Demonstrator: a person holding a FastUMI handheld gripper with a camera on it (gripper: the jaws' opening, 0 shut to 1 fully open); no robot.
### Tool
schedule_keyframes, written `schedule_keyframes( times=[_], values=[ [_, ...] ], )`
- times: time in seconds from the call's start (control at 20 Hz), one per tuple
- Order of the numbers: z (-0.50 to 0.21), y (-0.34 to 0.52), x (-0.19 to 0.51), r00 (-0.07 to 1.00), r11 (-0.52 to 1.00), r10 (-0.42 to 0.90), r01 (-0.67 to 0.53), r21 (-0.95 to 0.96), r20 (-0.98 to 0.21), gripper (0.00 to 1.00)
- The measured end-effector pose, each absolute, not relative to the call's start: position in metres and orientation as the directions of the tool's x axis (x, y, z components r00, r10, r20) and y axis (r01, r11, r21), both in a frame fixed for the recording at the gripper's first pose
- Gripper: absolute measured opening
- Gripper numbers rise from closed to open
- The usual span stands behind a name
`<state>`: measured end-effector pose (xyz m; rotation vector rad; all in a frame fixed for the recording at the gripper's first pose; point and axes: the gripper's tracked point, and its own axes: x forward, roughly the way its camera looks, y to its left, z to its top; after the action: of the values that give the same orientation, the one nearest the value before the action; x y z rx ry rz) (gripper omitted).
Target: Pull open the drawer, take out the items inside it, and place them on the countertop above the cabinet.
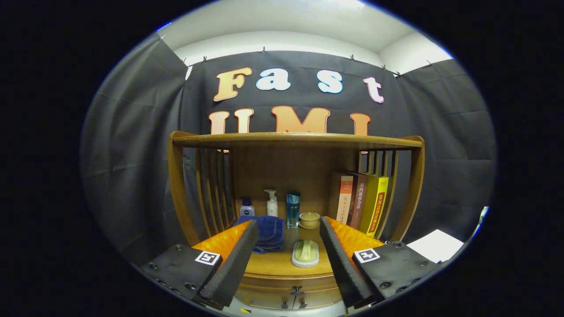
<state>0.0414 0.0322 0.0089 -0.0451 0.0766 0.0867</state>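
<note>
A wooden cabinet stands against black cloth; its countertop carries, left to right, a blue towel, bottles, a soap dish and books. The gripper hangs before it, fingers spread wide, holding nothing. The drawer sits closed below.

The wooden bench carries a folded blue towel, a soap dish, three bottles, a small round jar — and upright books at its right end.
</note>
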Motion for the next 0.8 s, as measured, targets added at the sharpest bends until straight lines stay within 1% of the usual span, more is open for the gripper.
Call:
schedule_keyframes(
  times=[0.35, 0.8],
  values=[
    [0.02, 0.023, 0.031, 0.995, 0.995, 0.077, -0.081, -0.05, -0.064, 0.95],
    [0.007, 0.025, 0.028, 0.993, 0.995, 0.084, -0.088, -0.05, -0.081, 0.95]
  ],
)
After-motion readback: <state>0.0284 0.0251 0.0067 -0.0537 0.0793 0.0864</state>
